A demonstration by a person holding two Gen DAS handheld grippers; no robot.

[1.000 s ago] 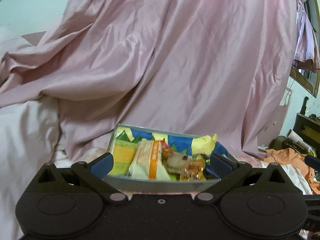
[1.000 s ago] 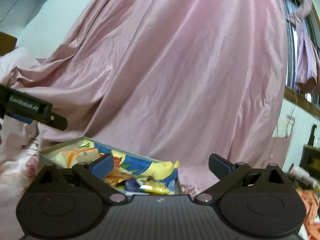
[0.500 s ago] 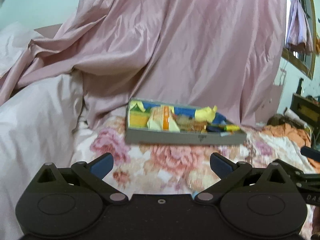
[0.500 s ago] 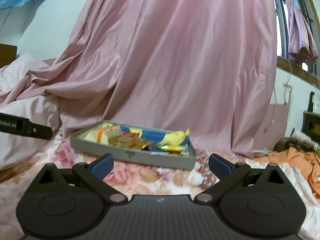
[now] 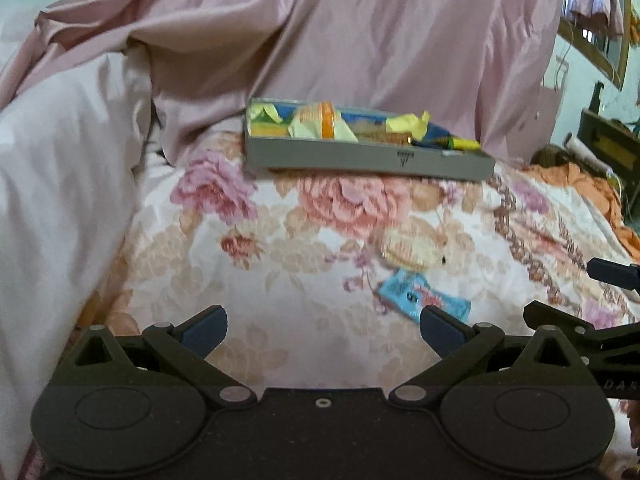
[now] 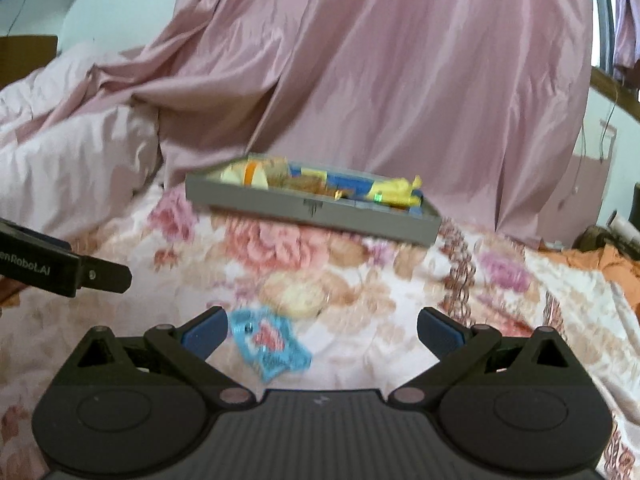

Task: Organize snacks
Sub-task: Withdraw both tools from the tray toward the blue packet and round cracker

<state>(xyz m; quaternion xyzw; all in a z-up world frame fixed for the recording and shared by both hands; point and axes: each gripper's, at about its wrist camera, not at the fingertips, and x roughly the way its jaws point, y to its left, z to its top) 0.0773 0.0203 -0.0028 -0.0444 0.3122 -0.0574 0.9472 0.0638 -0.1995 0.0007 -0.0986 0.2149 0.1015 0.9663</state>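
Bedding: floral sheet (image 5: 320,248) fills the lower half of both views; pink satin drape (image 5: 400,40) hangs behind it across the upper frame; pale pink quilt (image 5: 52,168) bunched at left; orange cloth (image 5: 592,184) at the right edge.

Tray (image 5: 360,158): grey, shallow, centre of frame at the far end of the sheet, against the drape. Holds mixed snacks: a cream packet with orange stripe (image 5: 324,122), a yellow wrapper (image 5: 408,122), blue and yellow packs; finer contents too blurred to tell.

Loose items on the sheet, below centre, well apart from the tray: round pale biscuit pack (image 5: 412,246); blue packet (image 5: 420,298) just beside it, nearer the camera. In the right wrist view the blue packet (image 6: 268,340) lies at lower centre-left, between the jaws and close to the left fingertip.

Left gripper (image 5: 322,326): jaws spread wide, empty, low over the sheet.

Right gripper (image 6: 320,332): jaws spread wide, empty; its side also shows at the right edge of the left wrist view.
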